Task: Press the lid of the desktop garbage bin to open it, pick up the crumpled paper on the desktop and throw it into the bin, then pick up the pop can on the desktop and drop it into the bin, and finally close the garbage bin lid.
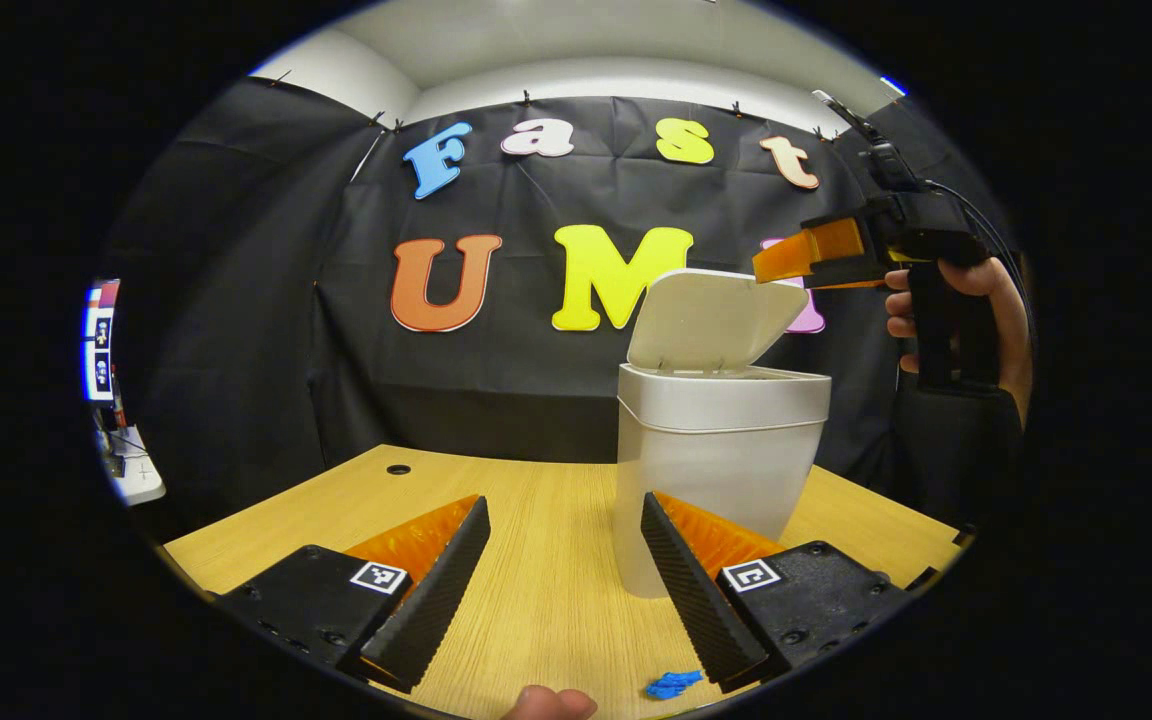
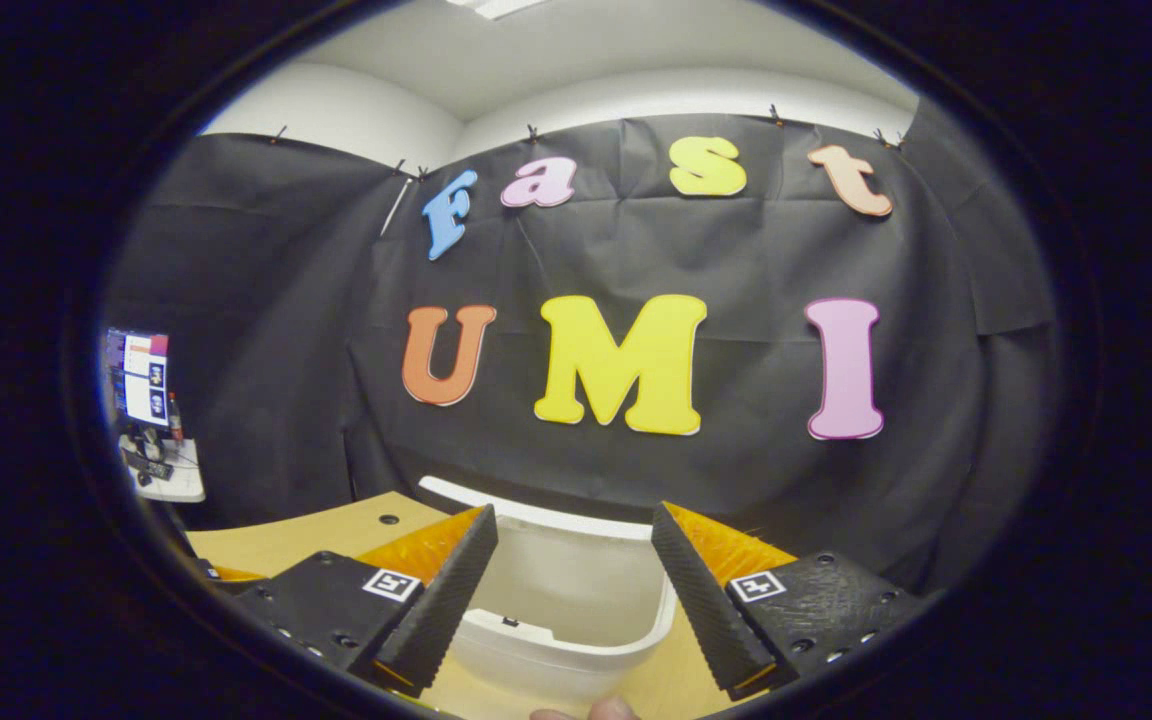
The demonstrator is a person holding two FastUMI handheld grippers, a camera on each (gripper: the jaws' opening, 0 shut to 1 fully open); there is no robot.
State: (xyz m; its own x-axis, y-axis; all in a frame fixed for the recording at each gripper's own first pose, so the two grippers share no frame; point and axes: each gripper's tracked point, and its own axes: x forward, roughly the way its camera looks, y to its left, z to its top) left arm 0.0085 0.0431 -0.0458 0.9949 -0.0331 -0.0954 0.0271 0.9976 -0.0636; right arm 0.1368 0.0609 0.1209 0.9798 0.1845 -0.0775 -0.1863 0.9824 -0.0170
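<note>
The bin (image 1: 721, 470) stands on the table (image 1: 536, 590) before the cloth wall (image 1: 496, 380), its lid (image 1: 711, 320) raised behind the opening, the right gripper (image 1: 786, 258) above the lid's right edge.

We see the bin (image 1: 721, 450) in the left gripper view with its lower right corner hidden behind that gripper's right finger (image 1: 696, 590). A blue scrap (image 1: 674, 684) just beside that finger is too small to identify. In the right gripper view, the bin's rim (image 2: 576, 640) is partly covered by both fingers, and we cannot see the bottom inside. A fingertip (image 2: 611, 710) is cut off at the lower edge.
</note>
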